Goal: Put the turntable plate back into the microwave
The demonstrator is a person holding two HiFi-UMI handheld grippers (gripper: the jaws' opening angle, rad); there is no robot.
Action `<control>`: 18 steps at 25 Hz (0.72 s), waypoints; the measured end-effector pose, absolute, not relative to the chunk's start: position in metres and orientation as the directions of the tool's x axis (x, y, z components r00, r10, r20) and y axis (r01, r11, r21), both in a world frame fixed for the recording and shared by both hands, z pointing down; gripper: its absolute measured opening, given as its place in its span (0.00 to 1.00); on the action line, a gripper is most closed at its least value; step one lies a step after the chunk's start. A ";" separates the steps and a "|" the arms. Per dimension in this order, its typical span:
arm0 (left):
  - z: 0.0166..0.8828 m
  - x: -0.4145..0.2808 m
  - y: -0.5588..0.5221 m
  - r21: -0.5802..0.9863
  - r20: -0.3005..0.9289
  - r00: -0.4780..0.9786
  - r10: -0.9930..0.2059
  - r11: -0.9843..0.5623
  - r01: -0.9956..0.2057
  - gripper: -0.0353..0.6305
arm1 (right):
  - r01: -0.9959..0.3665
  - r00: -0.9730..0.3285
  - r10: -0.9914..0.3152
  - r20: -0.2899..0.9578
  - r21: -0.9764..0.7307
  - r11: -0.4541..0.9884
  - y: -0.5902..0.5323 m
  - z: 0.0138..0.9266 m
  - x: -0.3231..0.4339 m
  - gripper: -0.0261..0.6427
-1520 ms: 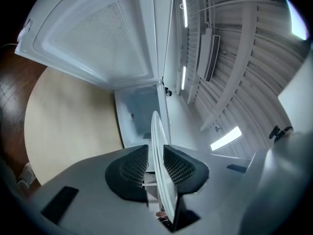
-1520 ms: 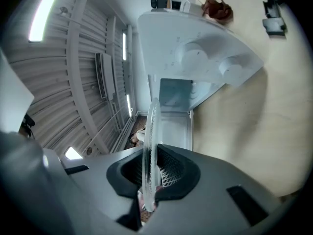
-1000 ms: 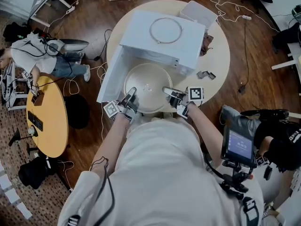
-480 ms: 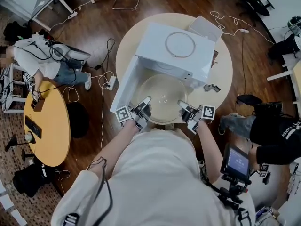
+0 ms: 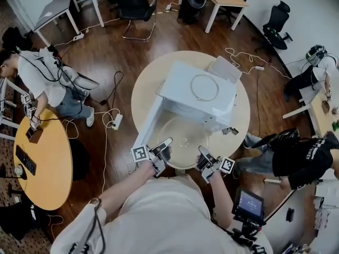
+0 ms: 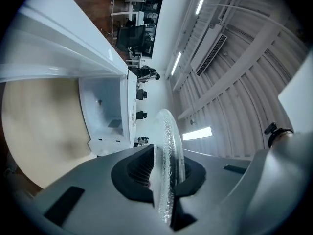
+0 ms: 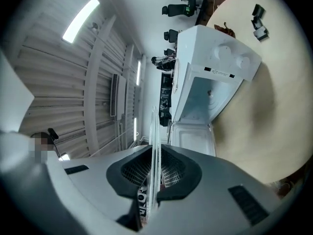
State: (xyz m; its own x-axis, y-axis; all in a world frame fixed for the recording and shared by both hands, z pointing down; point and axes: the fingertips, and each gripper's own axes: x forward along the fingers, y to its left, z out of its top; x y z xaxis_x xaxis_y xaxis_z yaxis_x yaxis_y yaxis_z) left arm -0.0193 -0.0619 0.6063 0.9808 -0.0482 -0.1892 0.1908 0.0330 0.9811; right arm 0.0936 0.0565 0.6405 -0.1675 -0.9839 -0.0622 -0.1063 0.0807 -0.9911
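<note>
**Before the open microwave, plate gripped on both sides**

On the round table (image 5: 144, 86) stands the white microwave (image 5: 212, 102), its door (image 5: 144, 125) swung wide to our left and flanking that side of the opening. We hold the glass turntable plate (image 5: 183, 136) roughly level just in front of the cavity. Its far rim reaches the mouth, but we cannot tell whether it has crossed the threshold.

The left gripper (image 5: 166, 143) is clenched on the plate's near-left rim. In the left gripper view its jaws (image 6: 164, 173) pinch the edge of the glass (image 6: 168, 131), with the cavity (image 6: 102, 109) beyond. The right gripper (image 5: 202, 151) clamps the near-right rim. In the right gripper view its jaws (image 7: 154, 180) meet on the thin glass edge (image 7: 154, 141), which points toward the open cavity (image 7: 200, 102).

A thin ring (image 5: 191, 88) lies on the microwave's roof. A white box (image 5: 225, 69) sits just behind the microwave. A few small dark objects (image 5: 230, 131) lie on the table to its right, clear of the plate.

Around us, a power strip (image 5: 116, 121) and loose cables lie on the wooden floor. One person (image 5: 42, 78) sits beside a yellow table (image 5: 39, 163), and another person (image 5: 296, 155) is at our right.
</note>
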 end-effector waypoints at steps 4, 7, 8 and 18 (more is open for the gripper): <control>0.609 -0.023 -0.071 0.979 -0.196 0.980 -0.040 0.046 0.198 0.10 | -0.127 -0.127 -0.990 -0.065 -0.989 0.081 0.051 0.634 0.090 0.08; 0.617 -0.025 -0.072 0.982 -0.179 0.983 -0.042 0.060 0.182 0.10 | -0.125 -0.119 -0.991 -0.056 -0.990 0.071 0.049 0.637 0.089 0.08; 0.620 -0.025 -0.073 0.983 -0.171 0.984 -0.044 0.061 0.174 0.10 | -0.117 -0.121 -0.991 -0.062 -0.990 0.076 0.048 0.636 0.090 0.08; 0.640 -0.003 -0.074 0.985 0.051 0.999 -0.009 -0.162 -0.052 0.10 | -0.074 -0.176 -0.979 -0.098 -0.991 0.113 0.037 0.640 0.122 0.08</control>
